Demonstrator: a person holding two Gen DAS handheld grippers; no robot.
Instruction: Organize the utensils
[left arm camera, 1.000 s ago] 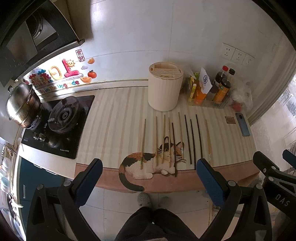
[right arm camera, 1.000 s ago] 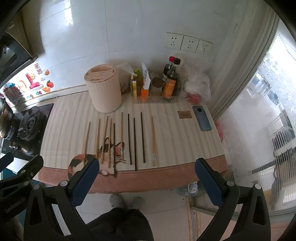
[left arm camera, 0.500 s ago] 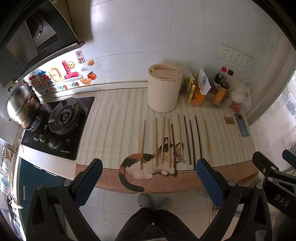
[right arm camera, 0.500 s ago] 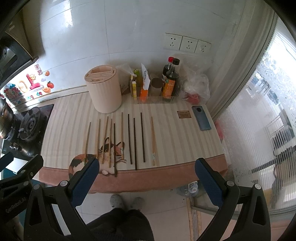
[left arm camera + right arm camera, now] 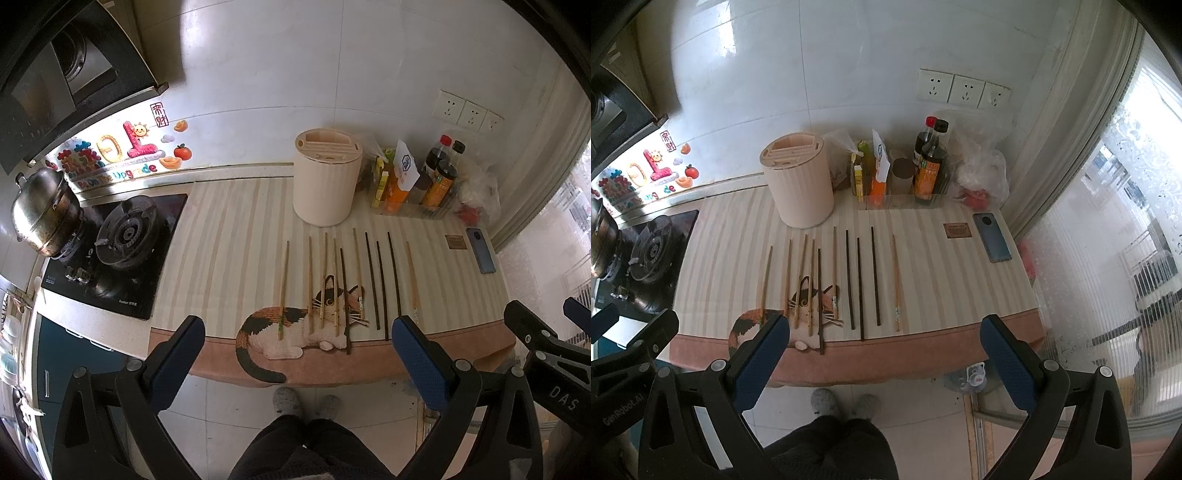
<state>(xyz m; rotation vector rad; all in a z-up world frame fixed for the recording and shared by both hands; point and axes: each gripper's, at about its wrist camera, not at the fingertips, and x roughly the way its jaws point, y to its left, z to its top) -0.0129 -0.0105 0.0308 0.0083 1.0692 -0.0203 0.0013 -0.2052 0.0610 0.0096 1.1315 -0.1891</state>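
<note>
Several chopsticks lie side by side on a striped mat with a cat picture (image 5: pixel 295 332) on the counter: light wooden ones (image 5: pixel 283 288) (image 5: pixel 803 277) to the left, dark ones (image 5: pixel 382 284) (image 5: pixel 860 284) to the right. A cream round utensil holder (image 5: pixel 327 181) (image 5: pixel 799 181) with slots on top stands behind them. My left gripper (image 5: pixel 297 354) is open and empty, held above the counter's front edge. My right gripper (image 5: pixel 882 350) is open and empty, likewise in front of the counter. The right gripper also shows at the right edge of the left wrist view (image 5: pixel 546 350).
A gas stove (image 5: pixel 125 236) with a steel pot (image 5: pixel 44 214) is at the left. Sauce bottles (image 5: pixel 929 162) and packets in a clear tray stand behind right. A phone (image 5: pixel 991 236) and a small card (image 5: pixel 956 230) lie at the right. The person's feet are below.
Both views have shifted slightly, with the counter a little lower in frame. Nothing on the counter has moved. Both grippers stay open.
</note>
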